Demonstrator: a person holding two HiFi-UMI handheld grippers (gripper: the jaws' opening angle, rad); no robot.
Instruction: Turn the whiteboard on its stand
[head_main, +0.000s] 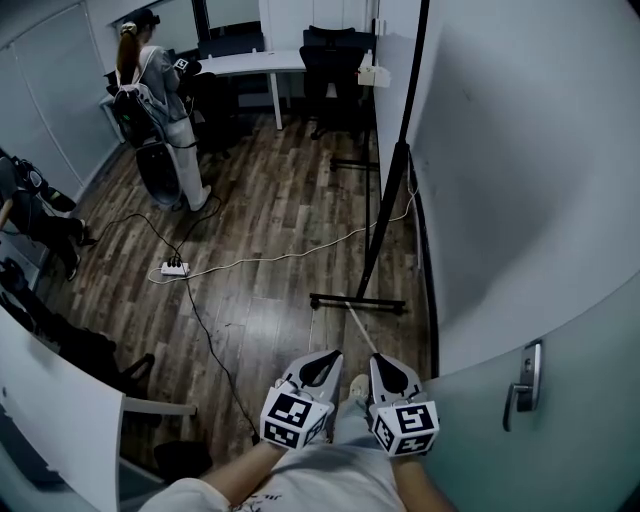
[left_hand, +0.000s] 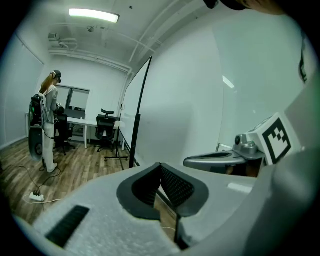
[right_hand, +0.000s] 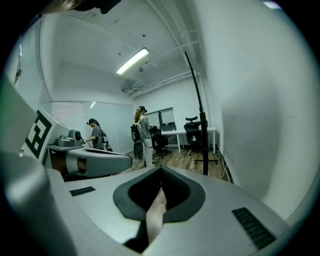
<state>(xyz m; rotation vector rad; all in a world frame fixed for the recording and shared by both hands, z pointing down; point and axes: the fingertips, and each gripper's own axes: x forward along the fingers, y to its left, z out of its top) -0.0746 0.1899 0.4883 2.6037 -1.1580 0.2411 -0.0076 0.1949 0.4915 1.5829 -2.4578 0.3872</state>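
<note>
task not begun: whiteboard (head_main: 520, 150) on stand (head_main: 384, 215), no contact yet. left gripper (head_main: 322, 358), right gripper (head_main: 386, 362) both clenched, empty, near board. turning all left.

No legible text, label or number in view

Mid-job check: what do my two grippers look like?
The left gripper and right gripper are matching pale grey, tapering shells lined with dark ribbed pads. Each carries a white cube printed with black square markers. The person wears a light top.
</note>
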